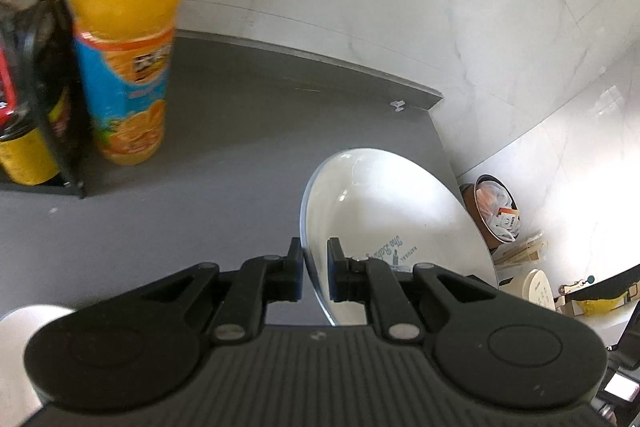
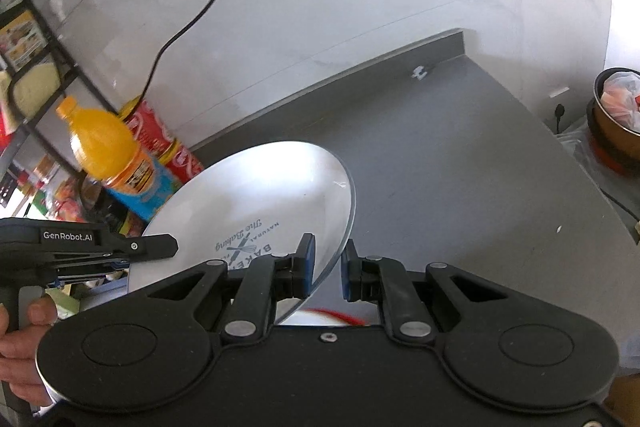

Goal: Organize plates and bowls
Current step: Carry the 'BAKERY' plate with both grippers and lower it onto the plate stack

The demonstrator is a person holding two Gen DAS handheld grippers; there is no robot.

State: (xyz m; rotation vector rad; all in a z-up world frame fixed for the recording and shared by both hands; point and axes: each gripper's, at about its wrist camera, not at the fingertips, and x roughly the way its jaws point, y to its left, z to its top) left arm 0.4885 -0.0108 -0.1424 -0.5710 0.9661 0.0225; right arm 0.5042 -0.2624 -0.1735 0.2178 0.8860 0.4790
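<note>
A: The left gripper (image 1: 314,273) is clamped on the rim of the round white ceramic plate with printed bakery lettering (image 1: 384,223), holding it tilted above the grey countertop (image 1: 224,147).

B: And the right gripper (image 2: 328,269)?

A: Its jaws straddle the opposite rim with a gap on one side; I cannot tell whether it grips.

B: Anything else?

A: An orange juice bottle with a blue label (image 1: 128,39) stands near the black wire rack (image 1: 52,67), well apart from the plate.
</note>
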